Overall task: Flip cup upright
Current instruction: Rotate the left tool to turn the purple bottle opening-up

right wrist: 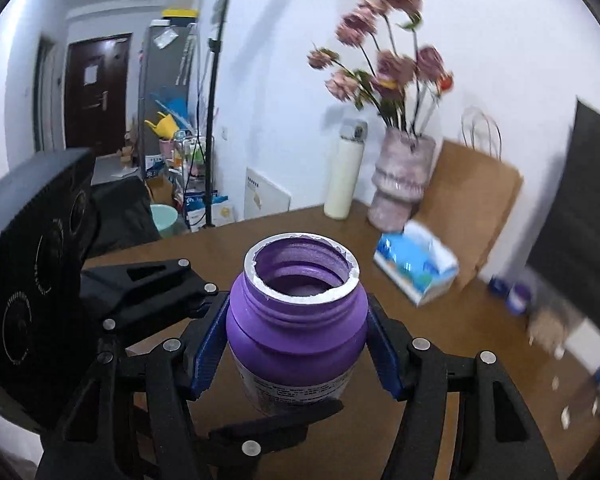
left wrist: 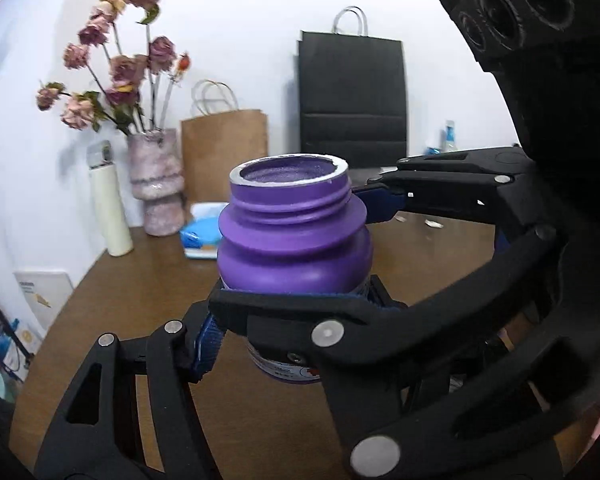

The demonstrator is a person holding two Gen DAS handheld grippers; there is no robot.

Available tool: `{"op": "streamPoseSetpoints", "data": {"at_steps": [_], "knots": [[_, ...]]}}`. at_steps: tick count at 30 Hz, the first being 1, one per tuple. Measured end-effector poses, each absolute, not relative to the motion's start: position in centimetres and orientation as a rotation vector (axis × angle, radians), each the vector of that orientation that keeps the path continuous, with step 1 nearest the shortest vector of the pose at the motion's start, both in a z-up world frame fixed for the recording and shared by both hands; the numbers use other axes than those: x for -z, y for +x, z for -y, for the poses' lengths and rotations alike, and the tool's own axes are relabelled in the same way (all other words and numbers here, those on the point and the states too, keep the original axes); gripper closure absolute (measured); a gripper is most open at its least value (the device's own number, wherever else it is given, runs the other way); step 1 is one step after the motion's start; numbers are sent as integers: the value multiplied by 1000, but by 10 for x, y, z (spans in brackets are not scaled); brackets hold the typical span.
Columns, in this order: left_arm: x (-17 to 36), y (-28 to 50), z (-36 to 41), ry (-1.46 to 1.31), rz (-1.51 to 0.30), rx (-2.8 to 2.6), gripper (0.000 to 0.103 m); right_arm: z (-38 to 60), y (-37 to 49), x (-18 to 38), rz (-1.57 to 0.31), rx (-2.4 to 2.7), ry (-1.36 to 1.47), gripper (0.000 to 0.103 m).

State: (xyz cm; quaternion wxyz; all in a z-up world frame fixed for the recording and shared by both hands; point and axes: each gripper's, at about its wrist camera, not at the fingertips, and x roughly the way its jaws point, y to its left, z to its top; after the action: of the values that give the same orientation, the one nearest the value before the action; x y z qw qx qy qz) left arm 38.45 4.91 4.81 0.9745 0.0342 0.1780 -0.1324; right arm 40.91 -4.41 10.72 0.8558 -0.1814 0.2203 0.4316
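Observation:
The purple cup (left wrist: 296,240) stands upright with its silver-rimmed mouth up, over the brown table (left wrist: 140,280). My right gripper (right wrist: 296,356) is shut on the purple cup (right wrist: 296,332), with a blue pad pressed on each side of the body. In the left wrist view, the right gripper's black fingers (left wrist: 300,312) cross in front of and behind the cup. My left gripper (left wrist: 300,344) straddles the cup lower down. Its left blue pad (left wrist: 208,344) stands a little off the cup's wall, and its other pad is hidden. In the right wrist view, its body (right wrist: 32,288) fills the left.
At the table's back stand a pink vase of dried flowers (left wrist: 156,184), a cream flask (left wrist: 110,208), a blue tissue box (left wrist: 202,236), a brown paper bag (left wrist: 224,152) and a black bag (left wrist: 352,96). Small scraps (left wrist: 432,223) lie on the right. Beyond the table's left edge are shelves and clutter (right wrist: 188,168).

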Motion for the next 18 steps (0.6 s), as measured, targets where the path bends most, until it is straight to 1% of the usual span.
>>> {"op": "streamPoseSetpoints", "data": {"at_steps": [2,6,9,13,18], "knots": [[-46,390,-48,51,-366,265,43,44,416,-105,-452,-936,-367,35],[-41,393,-38,44,-389,262,43,65,435,-93,-523,-1003,-158,34],[-44,370,-30,46,-374,264,43,78,424,-97,-508,-1006,-81,34],[-36,351,-14,38,-461,311,43,83,370,-84,-418,-892,-202,35],[-9,350,17,102,-581,337,43,108,370,-53,-537,-864,-126,35]]}}
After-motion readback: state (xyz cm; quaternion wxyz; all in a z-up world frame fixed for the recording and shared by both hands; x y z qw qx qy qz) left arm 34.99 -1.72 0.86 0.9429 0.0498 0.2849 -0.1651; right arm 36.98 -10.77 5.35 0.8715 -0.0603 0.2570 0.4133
